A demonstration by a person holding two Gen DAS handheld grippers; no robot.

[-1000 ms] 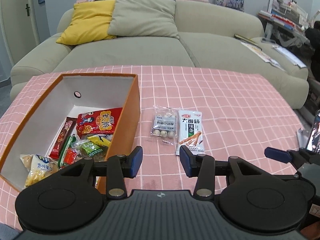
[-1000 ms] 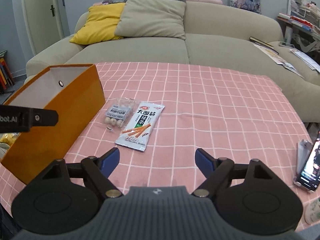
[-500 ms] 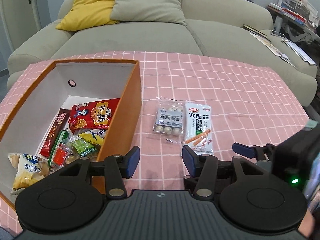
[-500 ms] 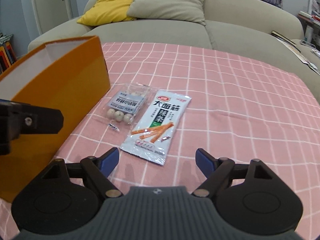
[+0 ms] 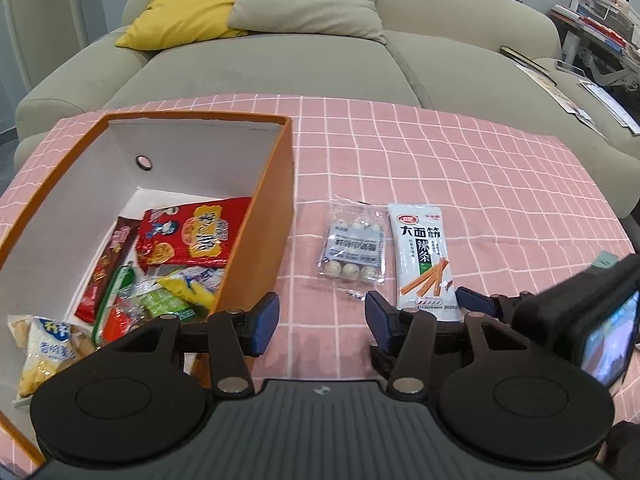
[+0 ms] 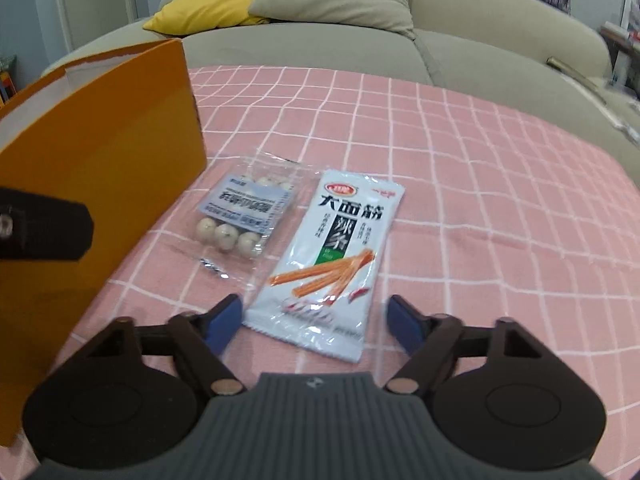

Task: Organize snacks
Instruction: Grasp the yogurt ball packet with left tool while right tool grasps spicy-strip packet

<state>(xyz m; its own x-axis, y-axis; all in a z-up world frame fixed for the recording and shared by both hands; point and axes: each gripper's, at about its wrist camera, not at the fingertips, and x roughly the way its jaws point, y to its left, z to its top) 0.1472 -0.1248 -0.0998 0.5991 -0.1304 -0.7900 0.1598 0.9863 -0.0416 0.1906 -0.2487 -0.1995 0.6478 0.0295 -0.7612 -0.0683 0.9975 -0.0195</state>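
- My right claw (image 6: 316, 320) is spread wide and grips nothing; its blue pads sit on either side of the near end of the white strip pack (image 6: 326, 264), low over the counter (image 6: 500, 200), and I can't tell if they touch the cloth.
- My left claw (image 5: 322, 318) is also released and empty, its pads apart above the pink checked cloth, just right of the box's (image 5: 276, 216) near corner.
- In the left view the right claw (image 5: 476, 304) shows at the strip pack's (image 5: 424, 256) near edge, with its body to the right.
- The strip pack lies flat on the counter (image 5: 500, 184), lengthwise away from me, outside the box.
- The clear bag of white balls (image 6: 244, 216) lies flat just left of it, between the pack and the box's orange wall (image 6: 120, 184); their edges look very close, but I can't tell whether they overlap.
- In the left view the ball bag (image 5: 354, 248) sits a little apart from the box side.
- The box stands open on the left of the counter, orange outside, white inside, with a round hole in its far wall.
- Inside it I see a red bag (image 5: 192, 236), a dark red bar (image 5: 108, 264), a yellow-and-white chip bag (image 5: 48, 348) at the near corner, and green and yellow packets (image 5: 168, 300) heaped in the middle.
- A sofa (image 5: 320, 60) with a yellow cushion (image 5: 188, 4) and a beige one (image 5: 308, 0) stands behind the counter.
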